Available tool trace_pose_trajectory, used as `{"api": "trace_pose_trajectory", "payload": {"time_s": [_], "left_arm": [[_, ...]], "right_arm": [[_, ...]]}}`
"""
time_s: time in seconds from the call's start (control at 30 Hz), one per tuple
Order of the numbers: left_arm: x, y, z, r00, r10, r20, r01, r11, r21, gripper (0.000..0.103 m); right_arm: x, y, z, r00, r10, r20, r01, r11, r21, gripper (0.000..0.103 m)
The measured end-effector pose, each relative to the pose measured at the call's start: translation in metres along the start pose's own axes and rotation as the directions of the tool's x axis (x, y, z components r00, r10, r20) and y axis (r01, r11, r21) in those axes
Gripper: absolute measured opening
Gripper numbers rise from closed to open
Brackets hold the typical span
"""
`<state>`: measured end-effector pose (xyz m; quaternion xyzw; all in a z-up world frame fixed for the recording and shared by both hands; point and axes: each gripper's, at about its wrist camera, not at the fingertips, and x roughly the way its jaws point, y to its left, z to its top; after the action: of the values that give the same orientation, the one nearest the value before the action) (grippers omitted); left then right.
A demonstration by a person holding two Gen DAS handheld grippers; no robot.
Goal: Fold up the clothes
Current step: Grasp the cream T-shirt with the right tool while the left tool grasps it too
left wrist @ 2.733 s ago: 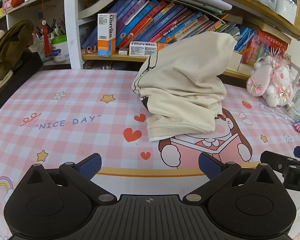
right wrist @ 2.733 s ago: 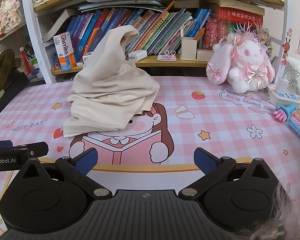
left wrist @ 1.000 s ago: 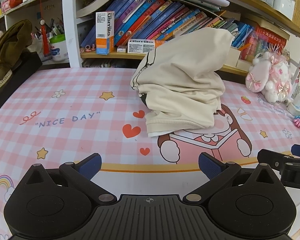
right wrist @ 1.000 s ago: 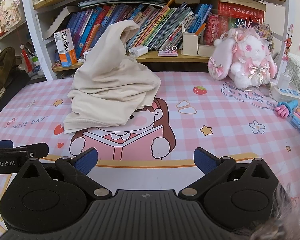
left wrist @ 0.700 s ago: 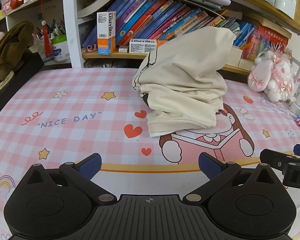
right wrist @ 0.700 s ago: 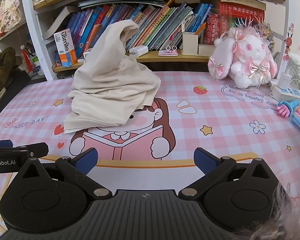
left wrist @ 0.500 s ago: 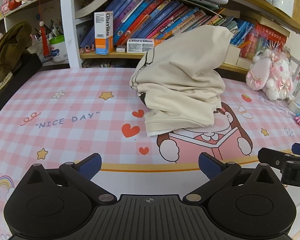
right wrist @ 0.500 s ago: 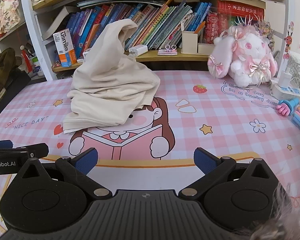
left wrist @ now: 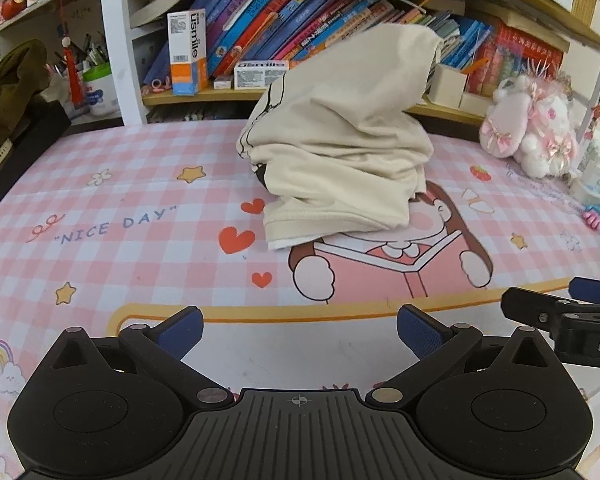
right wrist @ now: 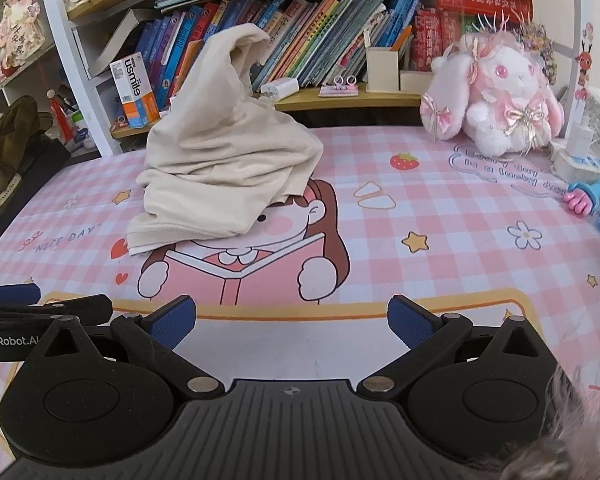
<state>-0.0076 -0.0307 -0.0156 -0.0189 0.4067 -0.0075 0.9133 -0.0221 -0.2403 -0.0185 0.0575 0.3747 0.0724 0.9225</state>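
Beige garment [left wrist: 340, 152] heaped on counter [left wrist: 120, 208], before the bookshelf [right wrist: 300, 96]. Left claw [left wrist: 299, 330] and right claw [right wrist: 291, 322] near the garment, both spread wide, empty.

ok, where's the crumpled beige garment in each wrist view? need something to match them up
Left wrist: crumpled beige garment sits upper centre, heaped in a peak, beyond the open left gripper.
Right wrist: it sits upper left of centre, beyond the open right gripper.
Shared landmark: the orange and white usmile box on the shelf, left of the garment in both.
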Motion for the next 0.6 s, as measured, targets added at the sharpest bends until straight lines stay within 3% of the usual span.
{"api": "trace_pose_trajectory", "payload": {"time_s": [0.37,0.5,0.6], "left_arm": [[0.035,-0.039,0.012,0.996,0.085,-0.009,-0.082,0.978,0.191,0.103],[0.047,-0.051,0.02,0.984,0.16,0.077,-0.177,0.929,0.326,0.103],[0.06,-0.057,0.028,0.972,0.198,0.123,-0.233,0.868,0.439,0.103]], "right_arm": [[0.007,-0.028,-0.004,1.0,0.02,-0.001,-0.02,1.0,0.019,0.103],[0.01,-0.039,-0.006,1.0,0.013,-0.011,-0.013,1.0,0.025,0.103],[0.012,-0.045,-0.008,1.0,0.013,-0.021,-0.012,1.0,0.017,0.103]]}}
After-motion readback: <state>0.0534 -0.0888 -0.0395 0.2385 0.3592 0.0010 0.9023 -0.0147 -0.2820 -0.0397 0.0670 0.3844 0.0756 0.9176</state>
